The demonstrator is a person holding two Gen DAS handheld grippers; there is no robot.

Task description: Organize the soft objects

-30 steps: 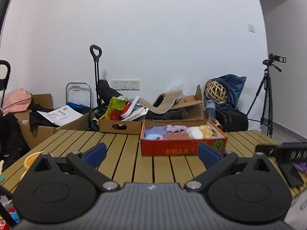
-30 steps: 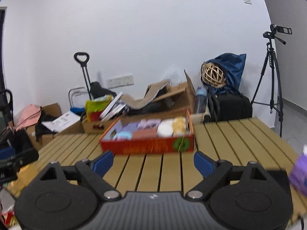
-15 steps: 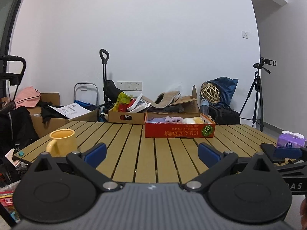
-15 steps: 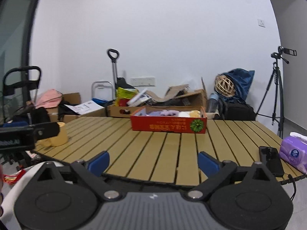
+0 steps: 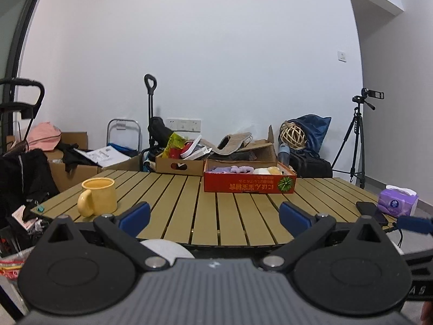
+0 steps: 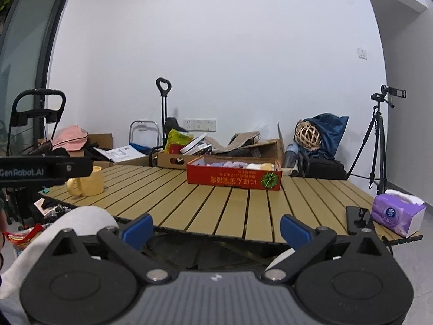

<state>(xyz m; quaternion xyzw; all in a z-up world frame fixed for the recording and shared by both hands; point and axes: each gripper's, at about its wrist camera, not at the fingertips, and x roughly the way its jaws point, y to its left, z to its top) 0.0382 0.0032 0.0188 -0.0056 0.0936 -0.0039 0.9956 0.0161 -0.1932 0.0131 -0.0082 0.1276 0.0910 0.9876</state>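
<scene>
A red cardboard box [image 5: 249,184] sits at the far side of the slatted wooden table [image 5: 211,216]. It also shows in the right wrist view [image 6: 234,180]. It holds several soft objects: purple ones [image 5: 235,169], a white one [image 5: 261,171] and a yellow one [image 5: 274,171]. My left gripper [image 5: 215,215] is open and empty, off the table's near edge. My right gripper [image 6: 216,228] is open and empty too, also off the near edge. Both are well short of the box.
A yellow mug [image 5: 97,200] stands at the table's left. A black phone [image 6: 358,218] and a purple tissue pack [image 6: 396,214] lie at the right edge. A brown cardboard box [image 5: 180,163] of clutter sits behind the red box. A tripod [image 5: 357,140] stands at the right.
Both grippers have drawn back from close over the table near the red box to beyond its near edge. The mug, phone and tissue pack have come into view. Both stayed open.
</scene>
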